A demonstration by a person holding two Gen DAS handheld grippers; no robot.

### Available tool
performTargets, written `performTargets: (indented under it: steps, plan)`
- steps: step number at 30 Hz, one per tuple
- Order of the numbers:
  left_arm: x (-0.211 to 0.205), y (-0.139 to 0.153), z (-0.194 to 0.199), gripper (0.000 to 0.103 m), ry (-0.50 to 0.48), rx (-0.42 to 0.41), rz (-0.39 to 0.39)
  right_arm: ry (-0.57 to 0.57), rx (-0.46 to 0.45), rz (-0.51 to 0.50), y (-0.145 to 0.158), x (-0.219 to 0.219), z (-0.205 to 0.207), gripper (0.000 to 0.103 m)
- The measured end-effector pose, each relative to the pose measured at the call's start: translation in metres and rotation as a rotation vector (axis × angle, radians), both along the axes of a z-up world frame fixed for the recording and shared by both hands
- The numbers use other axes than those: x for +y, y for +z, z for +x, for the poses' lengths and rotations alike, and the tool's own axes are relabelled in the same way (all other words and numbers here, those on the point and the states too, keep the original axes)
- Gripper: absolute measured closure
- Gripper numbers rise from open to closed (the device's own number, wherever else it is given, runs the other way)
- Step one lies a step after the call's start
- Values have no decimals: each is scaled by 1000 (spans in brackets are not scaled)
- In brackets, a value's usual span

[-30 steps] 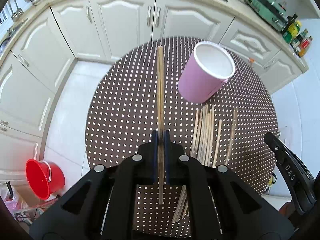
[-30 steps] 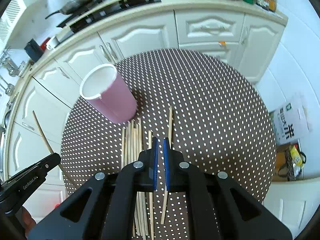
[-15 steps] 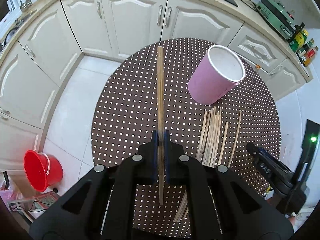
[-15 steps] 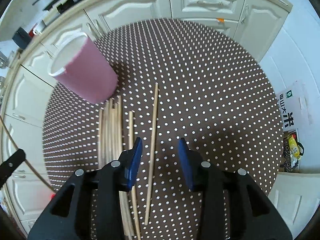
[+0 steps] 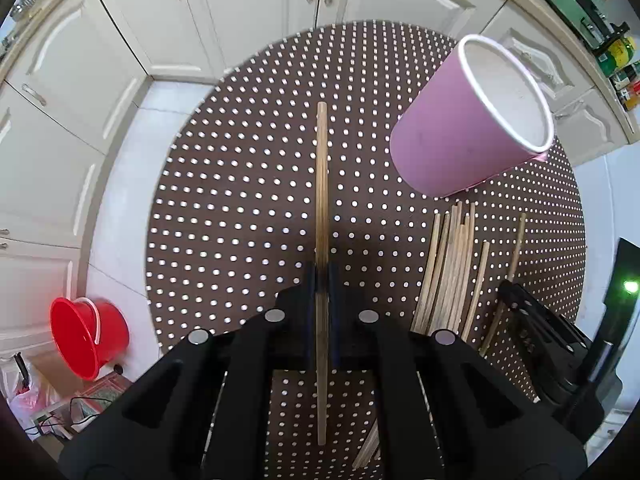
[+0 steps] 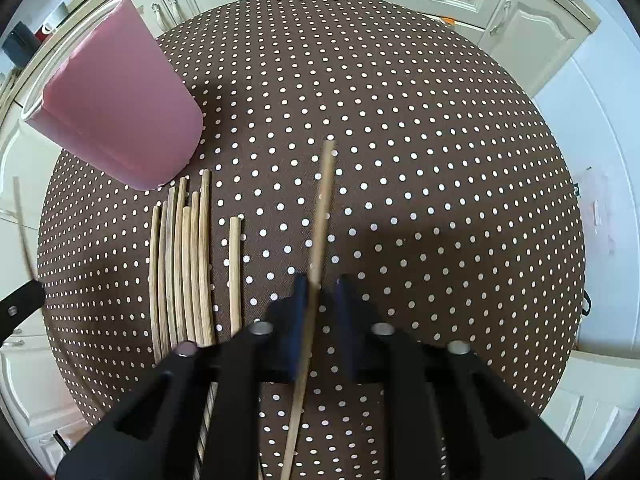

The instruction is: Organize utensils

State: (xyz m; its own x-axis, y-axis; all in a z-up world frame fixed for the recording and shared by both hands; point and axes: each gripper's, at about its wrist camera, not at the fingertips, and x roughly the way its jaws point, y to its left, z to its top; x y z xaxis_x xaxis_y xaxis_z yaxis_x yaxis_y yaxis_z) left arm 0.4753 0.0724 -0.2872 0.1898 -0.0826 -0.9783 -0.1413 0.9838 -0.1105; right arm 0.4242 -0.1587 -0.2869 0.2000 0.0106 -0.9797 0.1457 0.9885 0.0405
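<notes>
You are holding one chopstick pinched in the closed left gripper, clear of the desk, ready for the pink cup. The right gripper fingers are just closing on a loose chopstick beside the bundle.

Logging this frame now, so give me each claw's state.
Left claw: closed on a chopstick.
Right claw: just closed on a single chopstick beside the pile.
</notes>
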Motion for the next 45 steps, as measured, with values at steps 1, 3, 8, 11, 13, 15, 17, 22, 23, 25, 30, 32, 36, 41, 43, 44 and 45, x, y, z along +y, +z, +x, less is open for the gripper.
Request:
performTargets:
  steps: [1,3,8,11,13,15,17,22,23,25,30,32,36,41,43,44,45]
  plan:
    - [0,-4,3,96,3,12,-12,-17,1,18,1,-2,0,97]
    - [0,-8,6,96,6,22,-18,-58,2,61,2,-11,-1,99]
    - [0,-1,10,96,1,5,-30,-94,-51,87,24,-24,-1,99]
    - [-2,10,10,96,-3,-21,-22,-103,-91,105,40,-27,0,99]
    - [-3,20,7,96,-10,-44,-22,-95,-126,116,52,-25,-2,99]
    - [-6,30,4,96,-24,-75,-19,-87,-170,127,67,-23,-5,99]
    - [-7,42,1,96,-32,-111,-19,-78,-214,155,83,-24,-9,99]
    - [-10,66,-10,96,-36,-176,-11,-73,-314,194,118,-25,-7,99]
    - [-10,69,-10,96,-34,-184,-11,-71,-330,196,125,-25,-8,99]
    - [-9,79,-14,96,-29,-206,-17,-66,-369,195,133,-24,-13,99]
    - [-11,105,-23,96,-34,-271,-15,-55,-459,206,162,-20,-19,99]
    - [-12,114,-26,96,-34,-293,-22,-49,-493,211,169,-20,-20,99]
    - [-14,133,-29,96,-40,-335,-26,-46,-567,207,187,-20,-18,99]
    - [-14,158,-24,96,-43,-376,-35,-35,-676,195,215,-19,-12,99]
    - [-14,169,-22,96,-50,-398,-34,-36,-713,196,228,-18,-9,99]
    - [-14,173,-21,96,-52,-405,-34,-37,-731,198,233,-19,-8,99]
    - [-15,178,-20,96,-54,-416,-32,-38,-747,198,237,-19,-6,99]
